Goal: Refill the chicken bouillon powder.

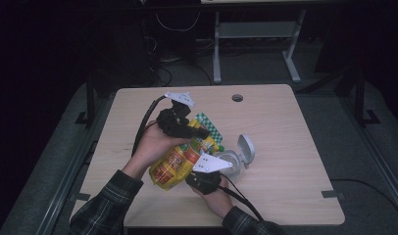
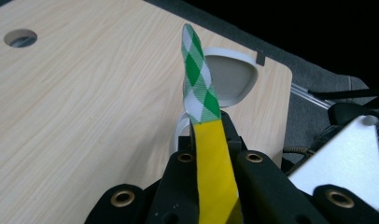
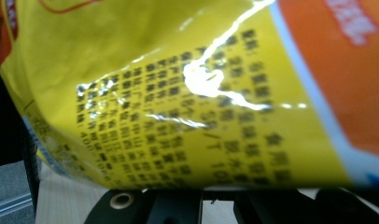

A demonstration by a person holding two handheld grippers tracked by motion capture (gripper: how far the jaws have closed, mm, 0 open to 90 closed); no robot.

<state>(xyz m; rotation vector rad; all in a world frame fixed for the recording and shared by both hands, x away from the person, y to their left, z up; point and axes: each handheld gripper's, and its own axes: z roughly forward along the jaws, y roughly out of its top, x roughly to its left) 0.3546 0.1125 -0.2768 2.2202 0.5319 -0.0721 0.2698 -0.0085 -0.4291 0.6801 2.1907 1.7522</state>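
The yellow snack bag (image 1: 175, 164) hangs above the wooden table (image 1: 285, 147), tilted, between both hands and next to an open white lidded container (image 1: 236, 156). The left tongs (image 1: 194, 128) are clamped on its flat top seal, the green-and-white checked strip (image 2: 197, 79) standing up between the jaws. The right tongs (image 1: 202, 180) sit at the bag's lower end; they read as closed, probably pinching the bottom edge. The film (image 3: 178, 93) is glossy, crinkled and soft, so it looks light, slippery and easily crushed. Best held by the 2 flat sealed ends, not the puffed middle.
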